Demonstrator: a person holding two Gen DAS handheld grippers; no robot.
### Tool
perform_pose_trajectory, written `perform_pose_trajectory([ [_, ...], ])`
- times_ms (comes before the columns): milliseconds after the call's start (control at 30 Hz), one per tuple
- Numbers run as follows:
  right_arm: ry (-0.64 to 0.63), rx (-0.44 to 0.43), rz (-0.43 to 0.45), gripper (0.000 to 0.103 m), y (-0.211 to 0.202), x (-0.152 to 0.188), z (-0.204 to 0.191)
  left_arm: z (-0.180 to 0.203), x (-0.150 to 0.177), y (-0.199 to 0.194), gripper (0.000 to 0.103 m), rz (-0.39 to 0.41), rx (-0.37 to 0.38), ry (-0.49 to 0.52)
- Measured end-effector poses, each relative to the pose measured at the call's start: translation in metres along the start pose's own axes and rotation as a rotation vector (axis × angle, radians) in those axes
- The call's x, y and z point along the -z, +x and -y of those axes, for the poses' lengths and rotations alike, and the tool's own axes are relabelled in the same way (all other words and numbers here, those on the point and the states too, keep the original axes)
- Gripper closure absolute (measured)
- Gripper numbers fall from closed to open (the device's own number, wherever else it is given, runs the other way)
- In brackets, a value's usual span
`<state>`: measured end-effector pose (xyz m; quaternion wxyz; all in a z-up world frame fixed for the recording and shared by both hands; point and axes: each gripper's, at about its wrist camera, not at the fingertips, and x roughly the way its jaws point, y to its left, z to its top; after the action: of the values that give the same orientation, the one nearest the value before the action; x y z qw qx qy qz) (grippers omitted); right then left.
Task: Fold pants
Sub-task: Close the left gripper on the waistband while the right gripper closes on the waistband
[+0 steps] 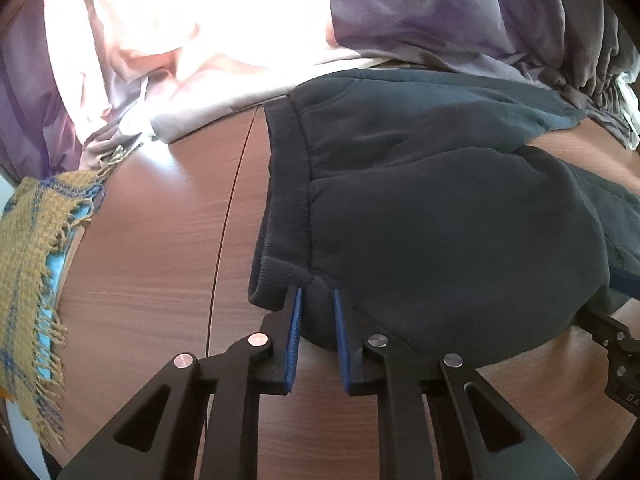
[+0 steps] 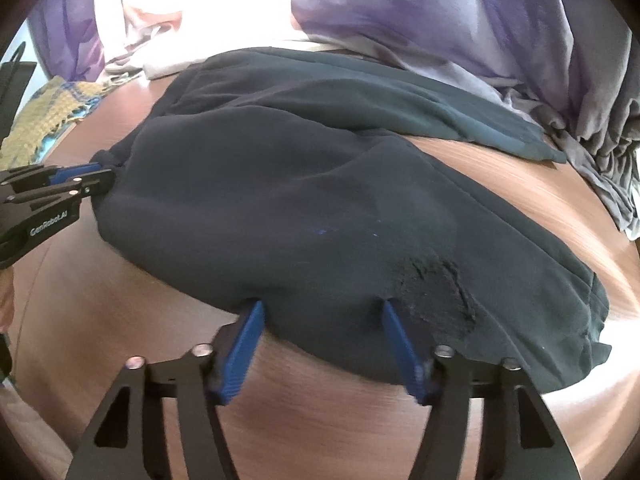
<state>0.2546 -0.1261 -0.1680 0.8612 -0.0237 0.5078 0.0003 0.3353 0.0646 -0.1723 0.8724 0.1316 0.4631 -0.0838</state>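
Dark navy sweatpants (image 1: 420, 208) lie on a brown wooden table (image 1: 160, 264), ribbed waistband (image 1: 280, 216) to the left. My left gripper (image 1: 316, 292) is nearly closed, its blue pads pinching the pants' near edge beside the waistband; it also shows in the right wrist view (image 2: 92, 176) at the left. My right gripper (image 2: 320, 304) is open wide, its fingertips against the pants' (image 2: 300, 200) near edge, with fabric bulging between the pads. A rough dark patch (image 2: 436, 296) sits on the fabric by the right pad.
A yellow and blue fringed woven cloth (image 1: 28, 272) lies at the table's left edge. A pile of purple, pink and white fabric (image 1: 240, 32) fills the back. Grey gathered cloth (image 2: 600, 152) lies at the right. A seam line (image 1: 228, 216) crosses the table.
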Motion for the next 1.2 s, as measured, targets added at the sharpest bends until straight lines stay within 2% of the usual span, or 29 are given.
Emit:
perform_pose_trajectory([
  [300, -0.007, -0.029, 0.005, 0.082, -0.002, -0.002, -0.004, 0.001, 0.001, 0.001, 0.08, -0.005, -0.004, -0.004],
  [400, 0.004, -0.03, 0.006, 0.088, -0.002, -0.003, -0.004, 0.001, 0.001, 0.003, 0.076, -0.006, -0.008, -0.006],
  [500, 0.013, -0.029, 0.007, 0.091, -0.003, -0.005, -0.004, 0.0, 0.001, 0.004, 0.076, 0.001, 0.005, -0.017],
  [567, 0.016, -0.026, 0.01, 0.092, -0.005, -0.006, -0.004, -0.004, 0.002, 0.003, 0.087, 0.017, 0.012, -0.044],
  [600, 0.019, -0.025, 0.012, 0.093, -0.006, -0.006, -0.004, -0.007, 0.003, 0.002, 0.09, 0.021, 0.022, -0.056],
  [767, 0.039, -0.023, 0.031, 0.094, -0.013, -0.011, -0.003, -0.027, 0.004, -0.005, 0.092, 0.029, 0.118, -0.173],
  [1100, 0.073, -0.031, 0.059, 0.094, -0.029, -0.018, 0.004, -0.028, -0.008, -0.028, 0.093, 0.079, 0.13, -0.176],
  [1200, 0.079, -0.03, 0.092, 0.094, -0.038, -0.024, 0.006, -0.028, -0.014, -0.035, 0.093, 0.098, 0.128, -0.176],
])
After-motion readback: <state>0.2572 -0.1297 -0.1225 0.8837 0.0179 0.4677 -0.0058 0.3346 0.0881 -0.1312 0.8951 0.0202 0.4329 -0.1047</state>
